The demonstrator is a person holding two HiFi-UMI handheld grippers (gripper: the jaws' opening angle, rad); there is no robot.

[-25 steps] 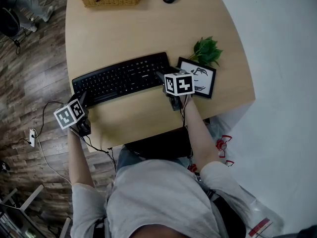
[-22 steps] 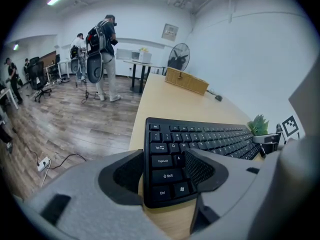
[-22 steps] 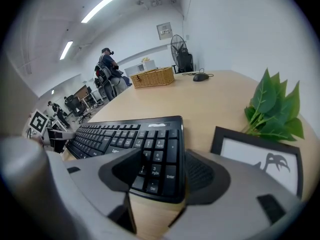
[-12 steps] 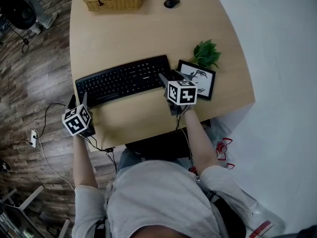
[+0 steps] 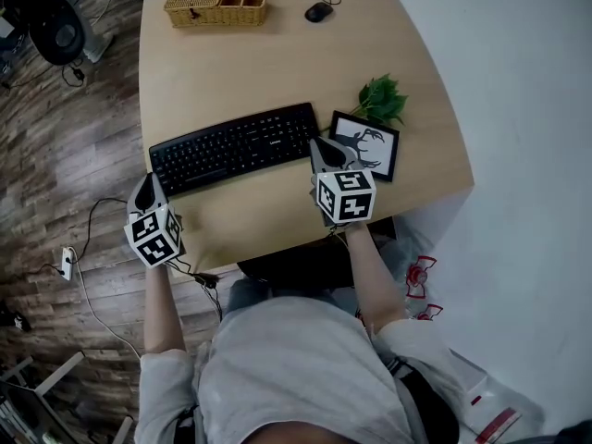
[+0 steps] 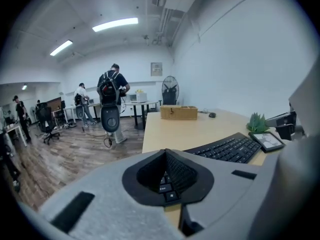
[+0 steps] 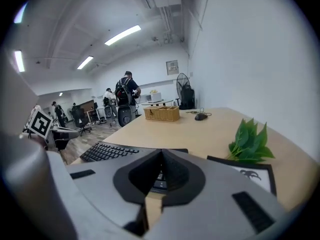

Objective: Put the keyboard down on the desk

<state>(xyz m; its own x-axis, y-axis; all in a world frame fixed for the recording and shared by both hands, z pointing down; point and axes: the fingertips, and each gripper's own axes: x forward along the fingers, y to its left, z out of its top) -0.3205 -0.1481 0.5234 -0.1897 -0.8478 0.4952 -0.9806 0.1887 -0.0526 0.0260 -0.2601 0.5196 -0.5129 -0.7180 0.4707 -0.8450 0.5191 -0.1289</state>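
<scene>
The black keyboard lies flat on the wooden desk, slanting up to the right. My left gripper hangs just off the desk's left edge, short of the keyboard's left end, shut with nothing in it. My right gripper is beside the keyboard's right end, over the desk, also shut and empty. In the left gripper view the jaws of the left gripper meet, with the keyboard beyond them. The right gripper shows the same, with the keyboard ahead to the left.
A framed picture and a small green plant sit right of the keyboard. A wicker basket and a black mouse are at the desk's far edge. Cables trail on the wooden floor to the left. People stand in the background.
Both grippers have drawn back from the keyboard's ends toward the person, and their jaws have gone from open to shut. The keyboard stays flat on the desk.
</scene>
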